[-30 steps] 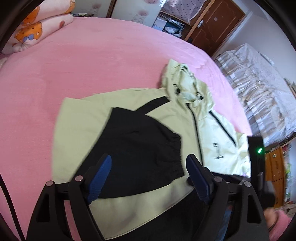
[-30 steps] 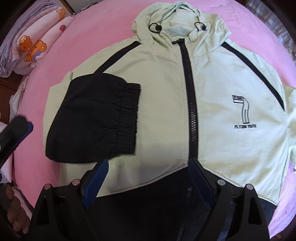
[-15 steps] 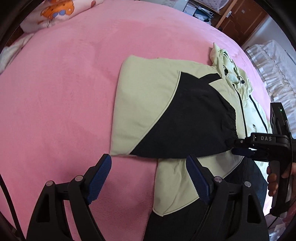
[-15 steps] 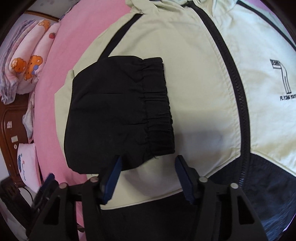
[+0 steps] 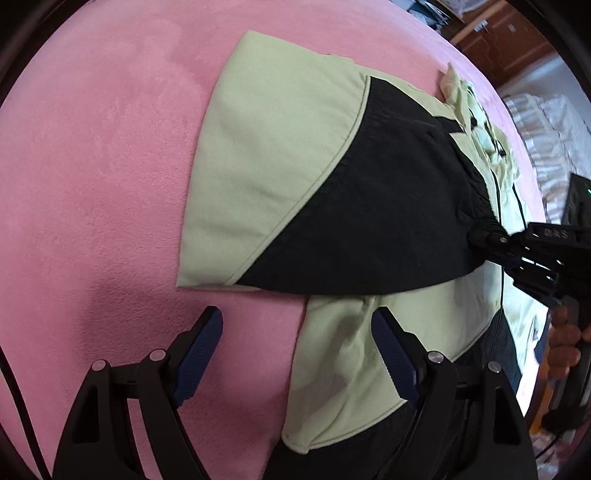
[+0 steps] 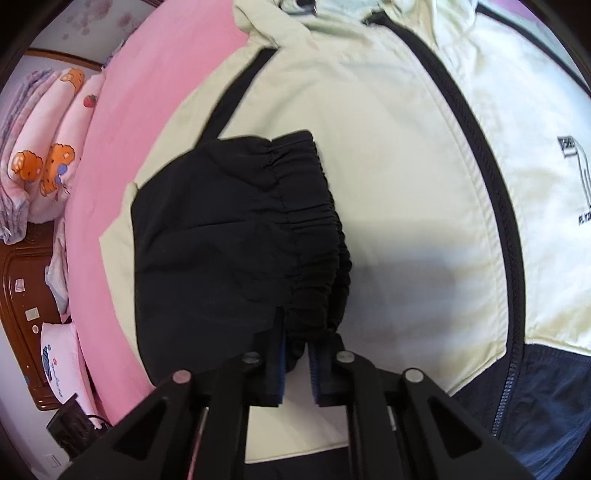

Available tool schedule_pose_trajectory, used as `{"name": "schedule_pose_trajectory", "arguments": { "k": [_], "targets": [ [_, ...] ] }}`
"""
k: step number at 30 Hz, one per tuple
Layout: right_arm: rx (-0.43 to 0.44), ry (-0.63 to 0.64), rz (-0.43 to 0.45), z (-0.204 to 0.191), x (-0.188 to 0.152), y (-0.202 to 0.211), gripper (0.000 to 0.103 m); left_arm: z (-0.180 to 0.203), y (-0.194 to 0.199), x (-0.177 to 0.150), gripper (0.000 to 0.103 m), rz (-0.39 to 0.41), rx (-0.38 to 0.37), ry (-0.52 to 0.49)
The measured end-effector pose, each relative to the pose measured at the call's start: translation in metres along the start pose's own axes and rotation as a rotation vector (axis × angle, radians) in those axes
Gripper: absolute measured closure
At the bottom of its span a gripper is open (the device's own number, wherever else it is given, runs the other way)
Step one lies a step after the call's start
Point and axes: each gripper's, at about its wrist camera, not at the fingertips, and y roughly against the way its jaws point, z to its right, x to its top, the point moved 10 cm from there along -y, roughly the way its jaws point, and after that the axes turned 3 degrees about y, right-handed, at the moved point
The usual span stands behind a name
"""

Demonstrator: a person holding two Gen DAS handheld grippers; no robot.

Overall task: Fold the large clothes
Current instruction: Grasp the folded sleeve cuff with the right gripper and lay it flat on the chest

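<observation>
A light-green hooded jacket [image 6: 388, 147] with a black zip lies front-up on the pink bed [image 5: 92, 166]. Its black sleeve [image 5: 369, 221] is folded across the chest. My right gripper [image 6: 297, 339] is closing its jaws, and the blue pads pinch the gathered black cuff [image 6: 314, 258] between them. The left wrist view shows that right gripper [image 5: 480, 236] at the cuff. My left gripper [image 5: 297, 317] is open and points down at the jacket's side edge [image 5: 332, 350], one finger over the pink cover and one over green fabric, nothing between the pads.
Pink cartoon-print bedding [image 6: 48, 147] is rolled at the head of the bed. A brown wooden headboard [image 6: 22, 295] stands beside it. A person's hand [image 5: 565, 343] holds the right gripper's handle. A wooden door [image 5: 498, 33] is at the far end.
The right jaws went from wide apart to pinching the black cuff as the gripper came down on it. The left gripper sank and shifted toward the jacket's side edge, still open.
</observation>
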Motion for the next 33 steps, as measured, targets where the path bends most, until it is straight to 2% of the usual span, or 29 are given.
{"name": "schedule_pose_trajectory", "arguments": {
  "k": [6, 7, 8, 12, 17, 20, 23, 27, 33],
  "targets": [
    [0.055, 0.039, 0.146, -0.018, 0.021, 0.039, 0.096, 0.000, -0.011, 0.013, 0.023, 0.054, 0.032, 0.013],
    [0.057, 0.049, 0.161, -0.021, 0.025, 0.045, 0.096, 0.004, -0.014, 0.017, 0.025, 0.062, 0.045, 0.007],
    [0.059, 0.057, 0.182, -0.023, 0.030, 0.053, 0.097, 0.003, -0.014, 0.020, 0.033, 0.081, 0.068, -0.002],
    [0.056, 0.062, 0.245, -0.016, 0.046, 0.081, 0.097, 0.006, -0.016, 0.026, 0.042, 0.097, 0.082, -0.003],
    [0.009, 0.054, 0.311, 0.015, 0.059, 0.112, 0.097, 0.012, -0.015, 0.024, 0.073, 0.106, 0.070, 0.000],
    [-0.018, 0.006, 0.350, 0.043, 0.062, 0.132, 0.097, 0.019, -0.016, 0.025, 0.090, 0.107, 0.057, 0.007],
    [-0.057, -0.042, 0.360, 0.081, 0.062, 0.144, 0.097, 0.027, -0.017, 0.025, 0.095, 0.116, 0.066, -0.012],
    [-0.079, -0.101, 0.329, 0.114, 0.060, 0.139, 0.097, 0.035, -0.016, 0.022, 0.096, 0.125, 0.081, -0.023],
    [-0.158, -0.091, 0.253, 0.148, 0.051, 0.107, 0.097, 0.041, -0.020, 0.027, 0.096, 0.128, 0.109, -0.019]
  ]
}}
